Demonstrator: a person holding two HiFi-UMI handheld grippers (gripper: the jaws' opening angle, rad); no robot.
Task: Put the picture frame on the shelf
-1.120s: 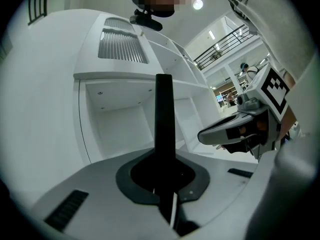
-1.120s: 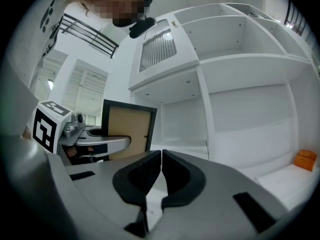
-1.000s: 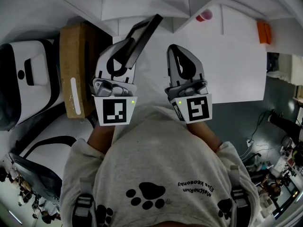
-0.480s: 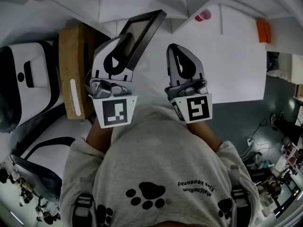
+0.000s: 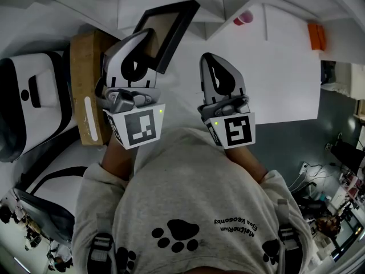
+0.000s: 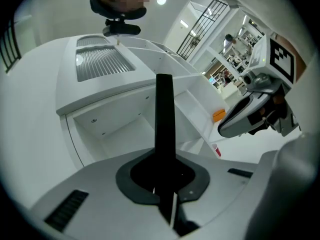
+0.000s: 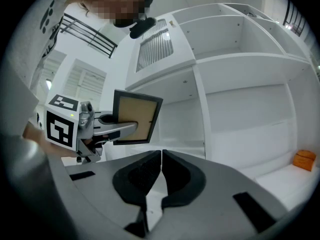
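left gripper (image 6: 165, 176) pinches picture frame (image 5: 171, 24) edge, aloft before shelf (image 7: 235, 59) | right gripper (image 7: 160, 169) pressed together, empty | risk: thin-edge grip (frame tilted) lets it swing, clip shelf lip

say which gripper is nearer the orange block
Right. The right gripper sits between the orange block and the left gripper, which holds the picture frame.

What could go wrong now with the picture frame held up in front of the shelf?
The left gripper pinches the picture frame by one edge only, with most of it jutting past the jaws, so it could pivot or slip. A frame corner could also clip a shelf board or divider going in.
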